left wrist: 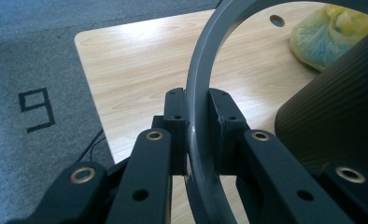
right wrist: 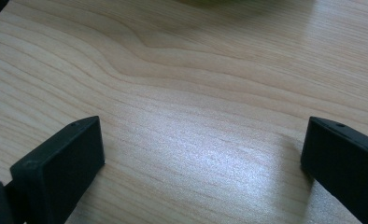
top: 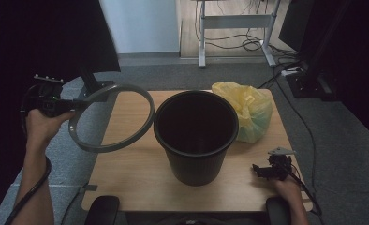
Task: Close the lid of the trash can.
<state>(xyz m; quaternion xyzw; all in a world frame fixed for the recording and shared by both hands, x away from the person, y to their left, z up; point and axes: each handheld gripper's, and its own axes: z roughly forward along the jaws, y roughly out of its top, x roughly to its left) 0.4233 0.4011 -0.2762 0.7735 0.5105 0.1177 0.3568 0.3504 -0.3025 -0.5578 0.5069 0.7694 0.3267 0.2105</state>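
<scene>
A light wooden table [top: 140,178] stands on grey carpet, a desk frame and cables beyond it. The left gripper [left wrist: 198,121] is clenched on the grey plastic ring [top: 147,123], held off the table's left edge, beside the empty black plastic bin [top: 195,136]. The right gripper [top: 266,169] rests released near the right corner. A yellow plastic bag [top: 248,112] lies behind the bin, apparently unfitted; lining and ringing seemingly remain. Floor marking reads "9" or "6" [left wrist: 36,110]; orientation unclear.

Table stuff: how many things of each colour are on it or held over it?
Black: 1, the bin
Grey: 1, the ring held by the left gripper
Yellow: 1, the bag
Total: 3
</scene>
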